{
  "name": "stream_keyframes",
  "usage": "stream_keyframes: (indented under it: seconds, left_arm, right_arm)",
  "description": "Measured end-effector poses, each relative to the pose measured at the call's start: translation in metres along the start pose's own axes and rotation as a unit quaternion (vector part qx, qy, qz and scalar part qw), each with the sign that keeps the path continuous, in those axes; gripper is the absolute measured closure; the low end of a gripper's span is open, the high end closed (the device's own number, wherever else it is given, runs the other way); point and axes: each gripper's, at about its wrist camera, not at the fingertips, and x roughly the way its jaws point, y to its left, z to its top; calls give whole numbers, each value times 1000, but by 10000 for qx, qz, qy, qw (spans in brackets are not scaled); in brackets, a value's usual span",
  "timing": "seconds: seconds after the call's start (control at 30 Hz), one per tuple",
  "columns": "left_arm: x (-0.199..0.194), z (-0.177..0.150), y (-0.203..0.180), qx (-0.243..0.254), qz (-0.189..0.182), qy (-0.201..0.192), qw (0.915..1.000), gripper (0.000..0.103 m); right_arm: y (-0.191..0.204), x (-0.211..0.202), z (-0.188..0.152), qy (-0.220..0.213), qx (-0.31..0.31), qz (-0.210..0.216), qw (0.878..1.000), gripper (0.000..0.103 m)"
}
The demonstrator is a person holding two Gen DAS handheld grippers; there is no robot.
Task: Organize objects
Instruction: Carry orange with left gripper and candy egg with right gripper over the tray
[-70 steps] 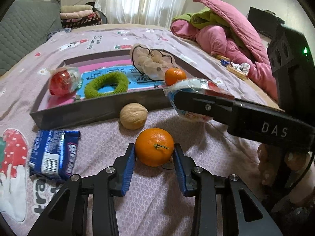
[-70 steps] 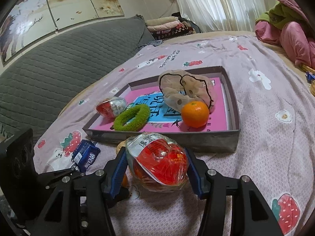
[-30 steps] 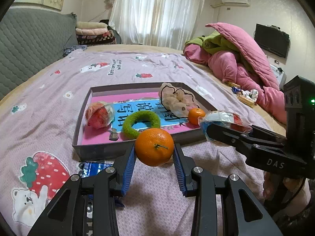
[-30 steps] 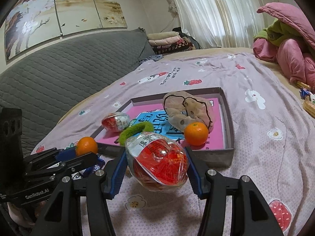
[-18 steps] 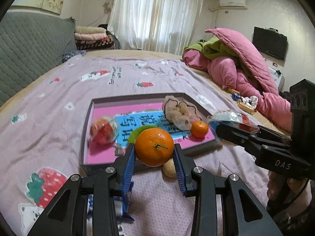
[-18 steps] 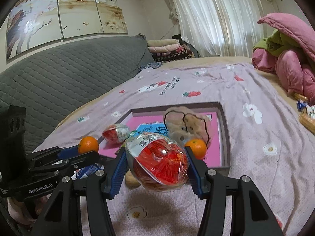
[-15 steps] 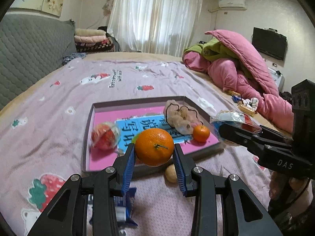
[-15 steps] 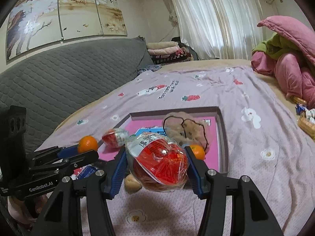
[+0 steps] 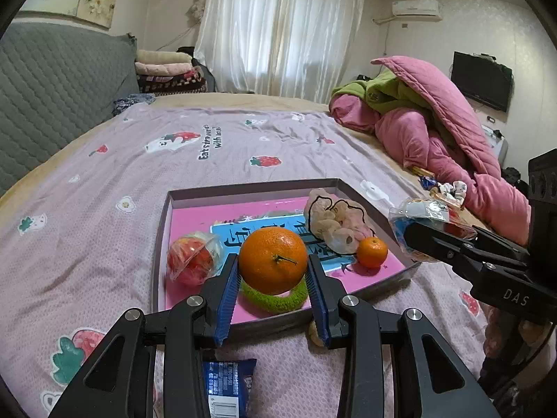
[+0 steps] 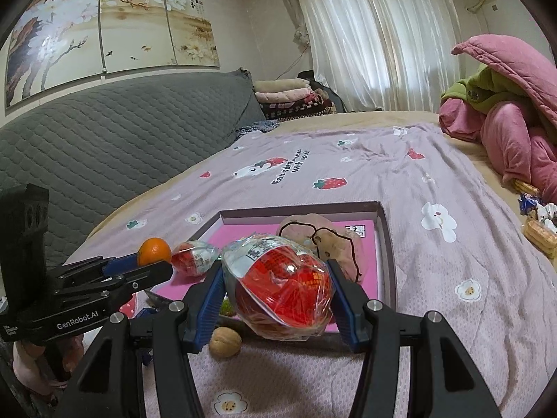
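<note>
Orange (image 9: 273, 260) clamped between the blue pads of the left gripper (image 9: 273, 280), held in the air at the near wall of the tray (image 9: 250, 185); the green ring (image 9: 275, 296) on the tray floor shows directly beneath and behind it. In the right wrist view, the right gripper (image 10: 276, 297) is likewise closed on a load, a red plastic-wrapped snack pack (image 10: 282, 287), whose long axis runs roughly across the jaws, from pad to pad. Both loads sit short of the tray interior, which lies straight ahead of each pair of jaws; the left gripper appears the nearer to a clear drop, its fruit already overlapping the tray's front edge. On the bedsheet (image 9: 139, 160) near the tray wall, outside it: a walnut (image 10: 225, 342) and a blue wrapped snack (image 9: 228, 381), both as yet unsorted. Inside the tray, from near to far: the green ring, a second red wrapped pack (image 9: 193, 258) at left, a small orange (image 9: 371, 252) at right, a beige scrunchie (image 9: 336, 224) behind it. Judged next step: carry each load forward over the wall and release it on free pink floor; the left's descent is crowded by the ring below.
</note>
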Motion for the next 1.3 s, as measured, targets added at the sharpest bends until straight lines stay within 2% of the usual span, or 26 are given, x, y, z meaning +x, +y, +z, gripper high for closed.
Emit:
stream_keyframes:
  seconds: [0.73, 1.3]
  left_arm:
    - [3, 11, 35, -141, 315, -26, 9994, 64]
    - [24, -5, 39, -102, 398, 283, 9988, 64]
  right_arm:
    - [3, 11, 29, -287, -176, -102, 9994, 47]
    - [-6, 35, 17, 22, -128, -99, 9999, 47]
